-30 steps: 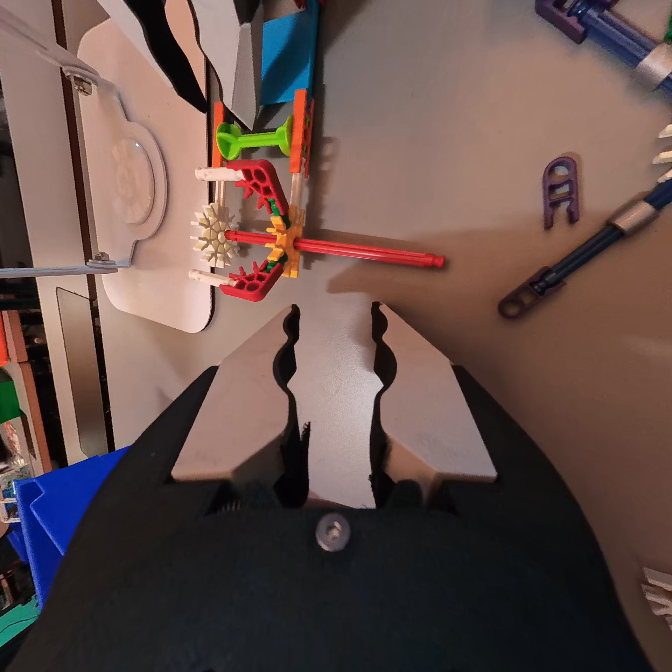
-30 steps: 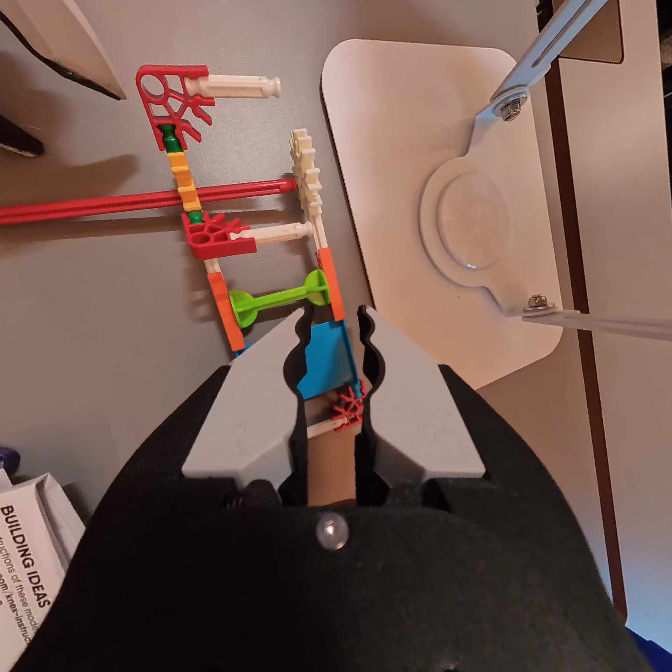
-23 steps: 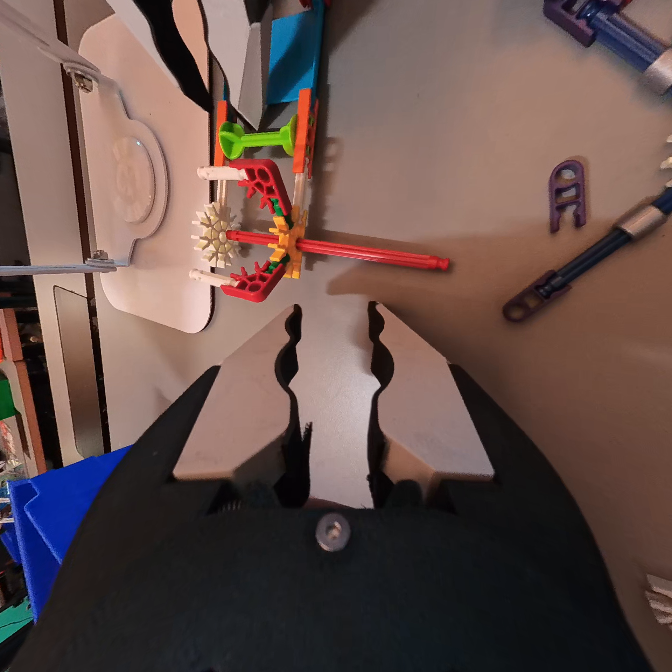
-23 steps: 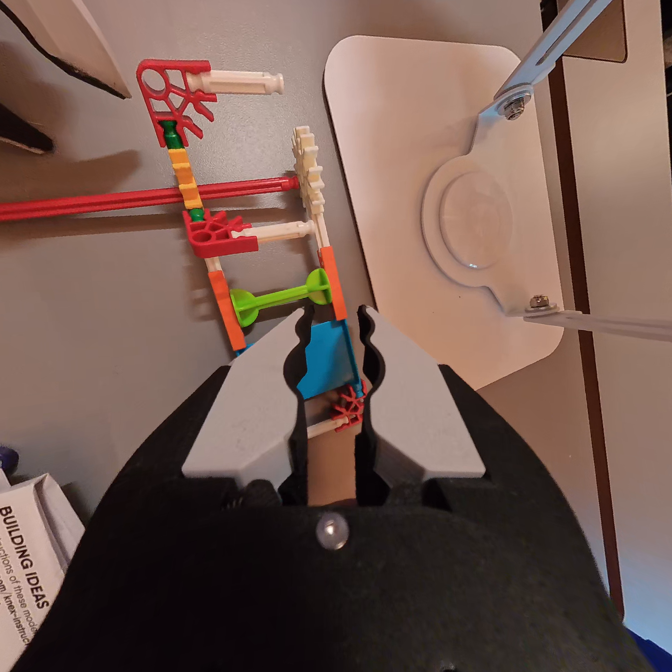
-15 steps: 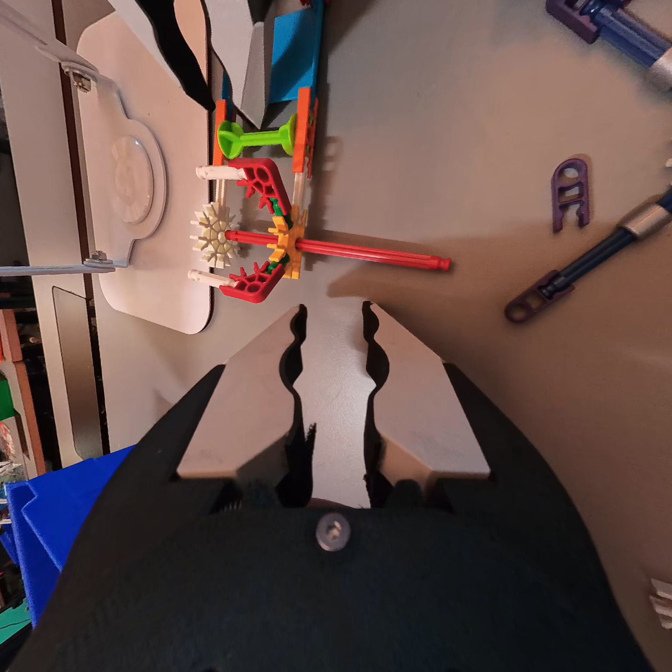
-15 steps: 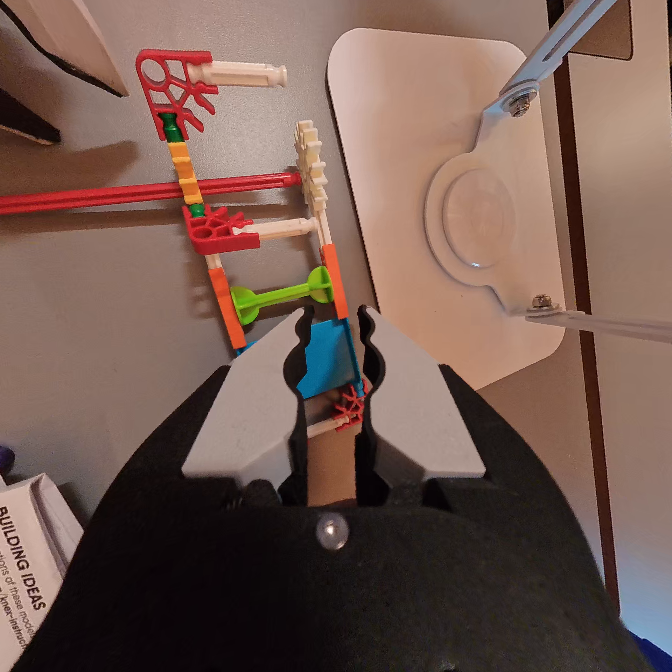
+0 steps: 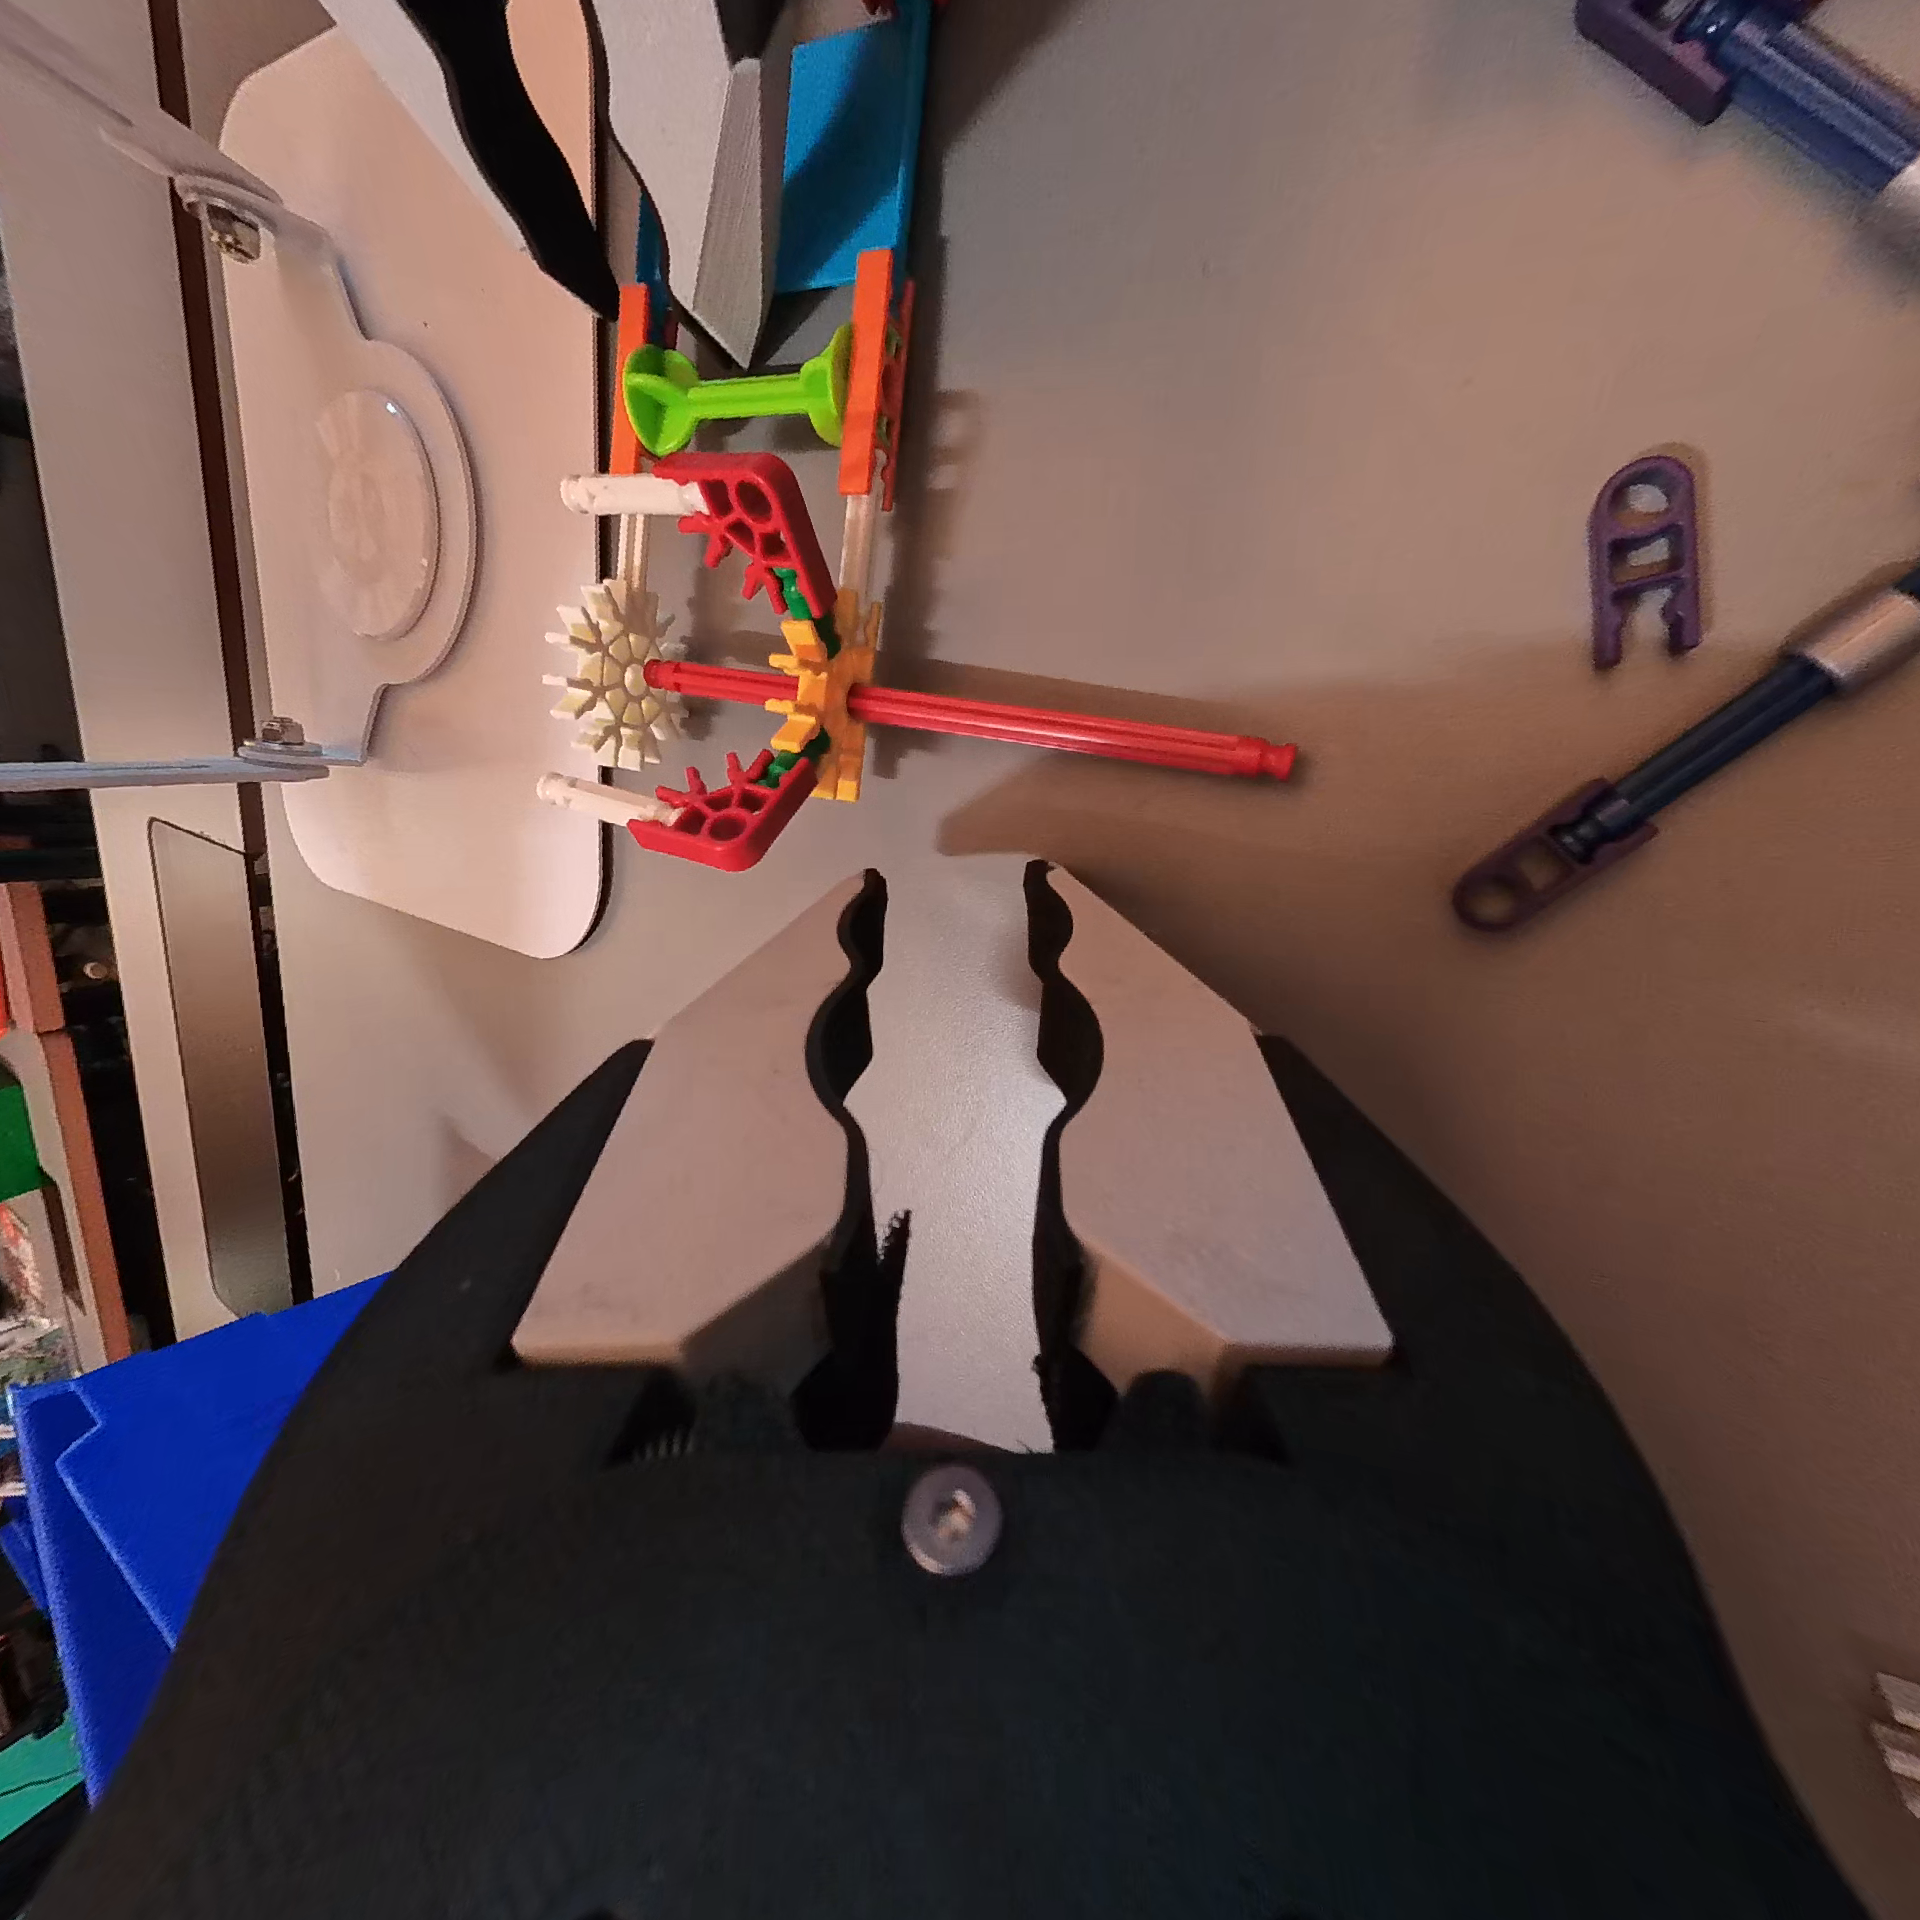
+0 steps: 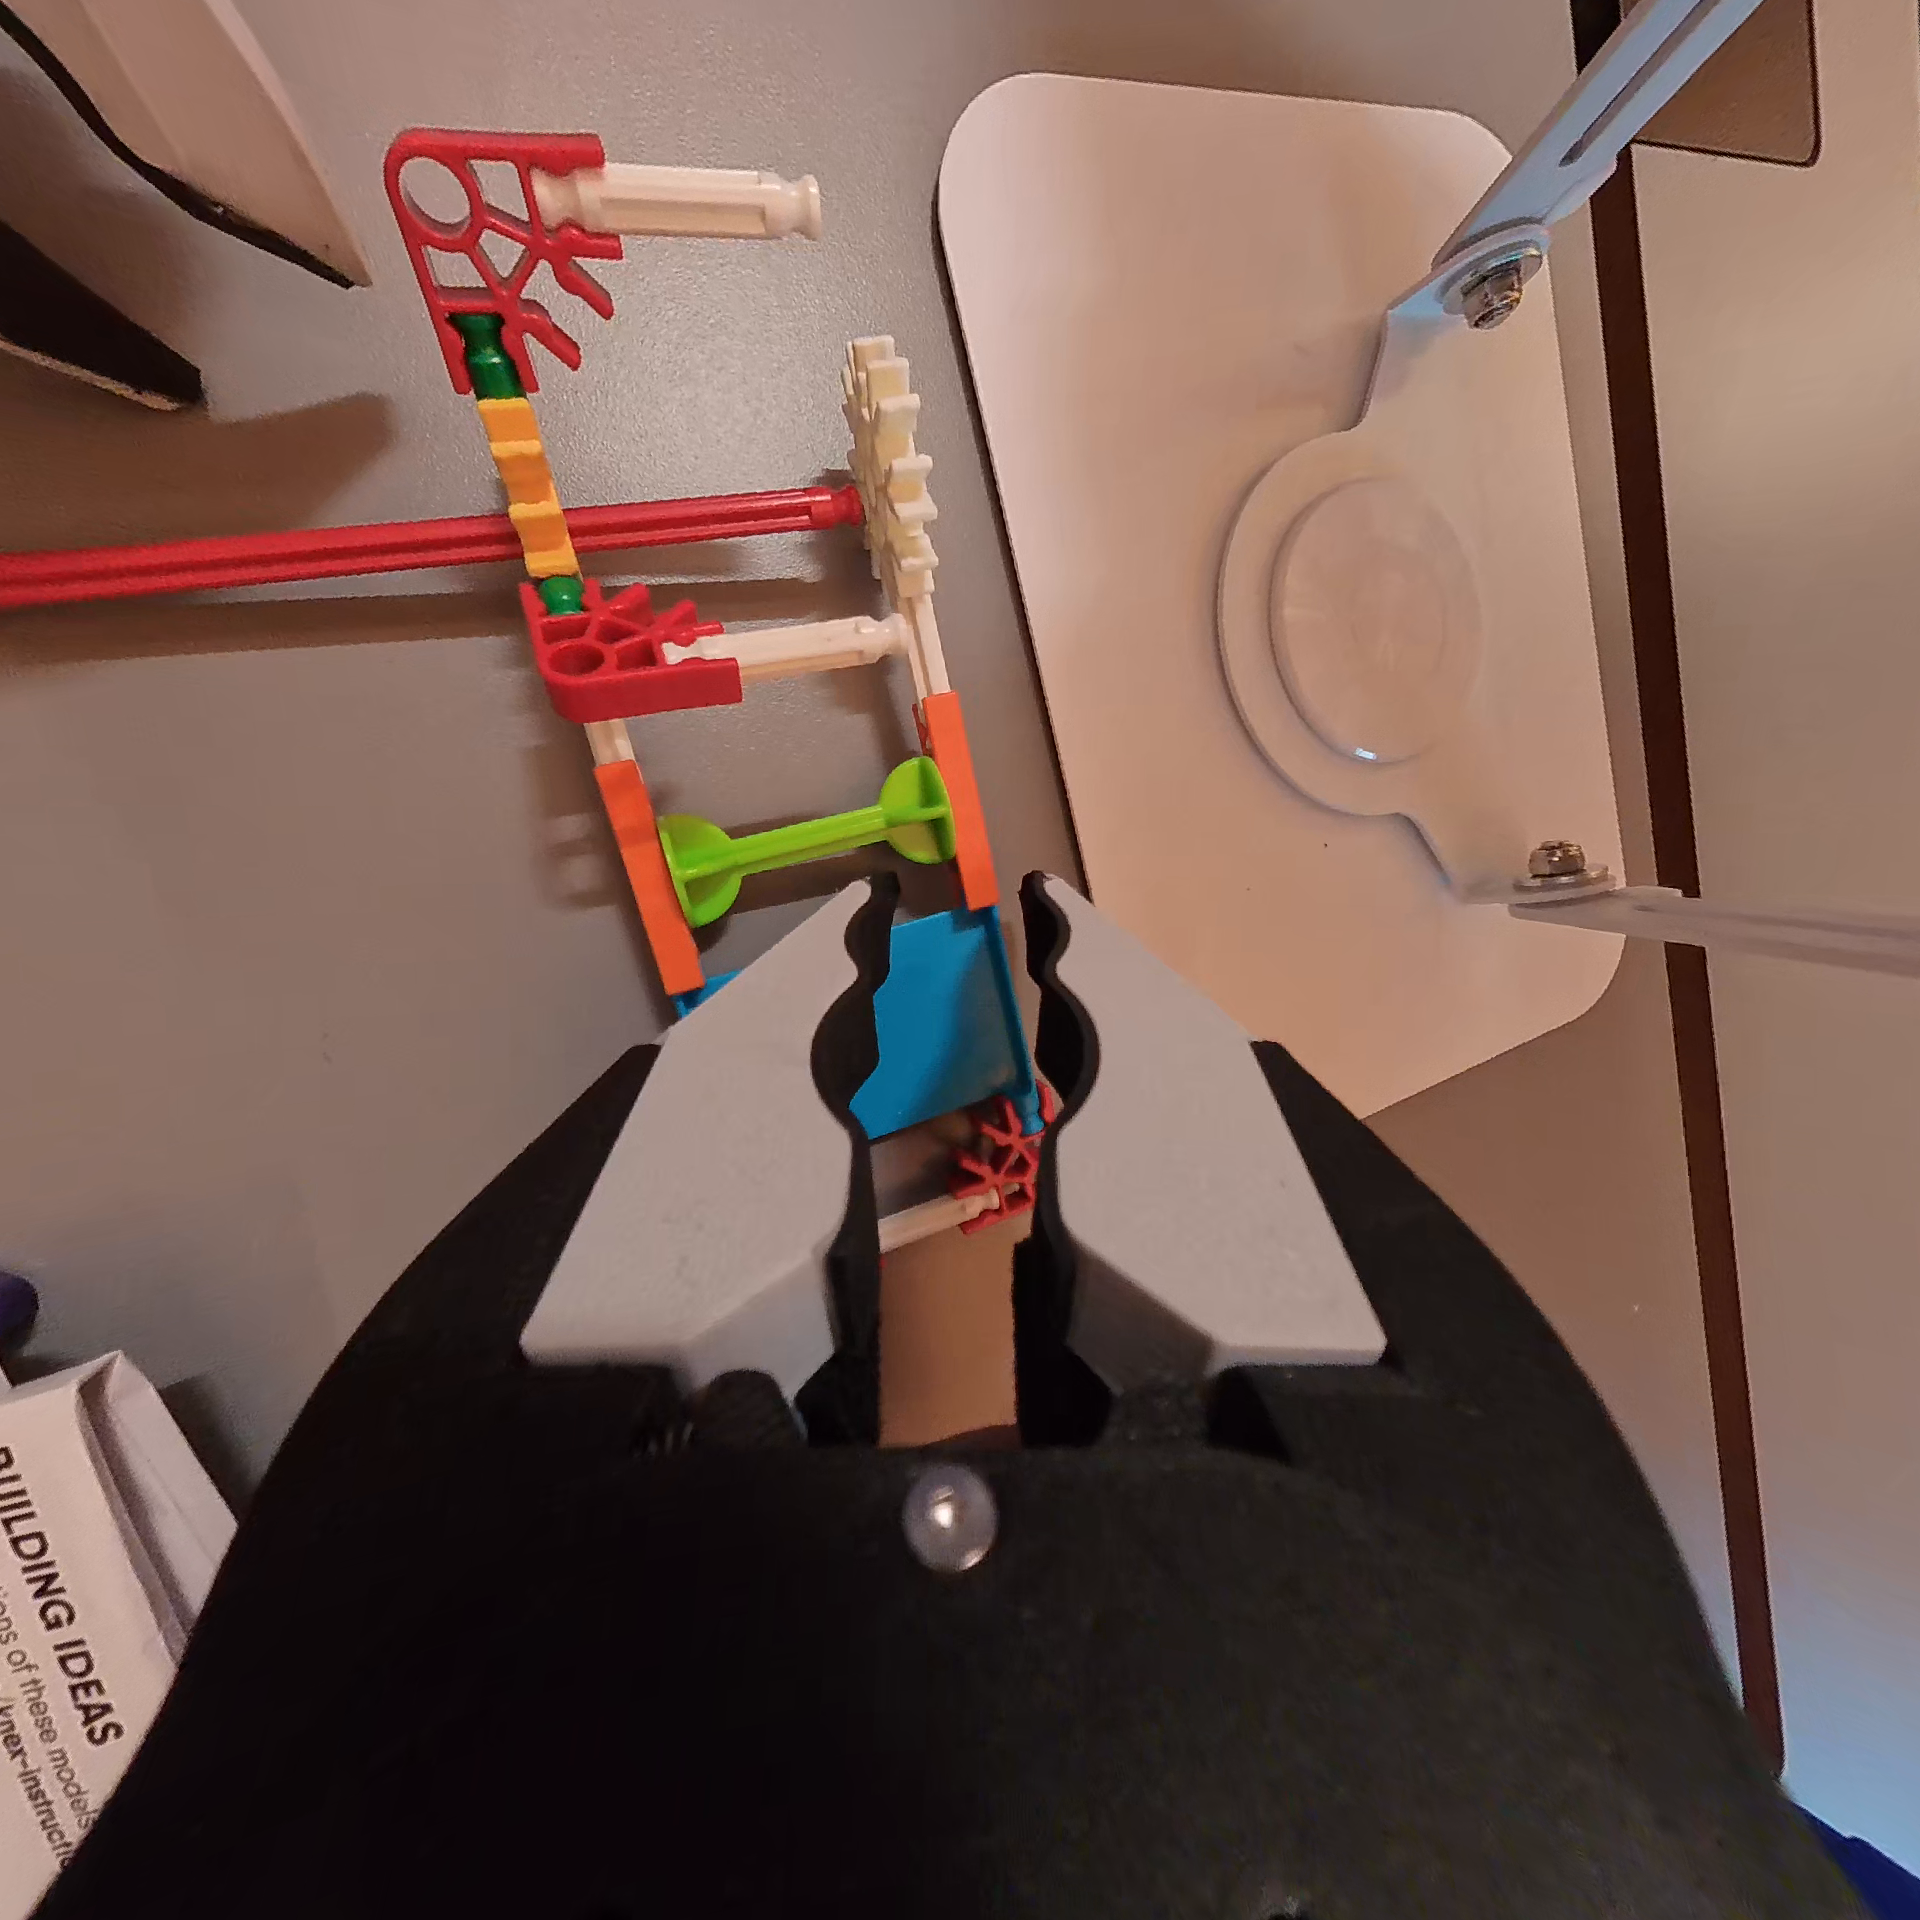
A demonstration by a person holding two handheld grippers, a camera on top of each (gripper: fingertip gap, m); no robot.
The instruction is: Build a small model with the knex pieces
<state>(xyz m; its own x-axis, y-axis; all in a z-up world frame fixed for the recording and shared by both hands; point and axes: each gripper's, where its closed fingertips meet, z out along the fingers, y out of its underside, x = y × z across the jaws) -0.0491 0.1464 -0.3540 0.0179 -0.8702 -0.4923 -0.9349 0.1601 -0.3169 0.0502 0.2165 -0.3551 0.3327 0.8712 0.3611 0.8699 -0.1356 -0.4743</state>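
**Right claw pinches the blue end of the toy frame; left claw hangs empty beside it**

The construction-toy frame (image 8: 727, 665) lies flat on the grey bench (image 8: 260, 935), just beside a white board (image 8: 1195, 416). Its long axis runs straight away from the right claw (image 8: 951, 894), from the blue panel (image 8: 935, 1018) out to the far red corner connector (image 8: 468, 229). The long red rod (image 7: 1039, 722) crosses that axis at a right angle, its free end pointing toward the purple clip (image 7: 1647, 566).

The right claw is clenched across the blue panel, at one end only. The left claw (image 7: 954, 883) is released with nothing between its jaws, near the closer red connector (image 7: 727, 816) but apart from it.

Risks, as I judge them: held by one end, the frame could sag or twist, and push-fit joints may pop apart. The red rod could catch the left claw or sweep loose parts.
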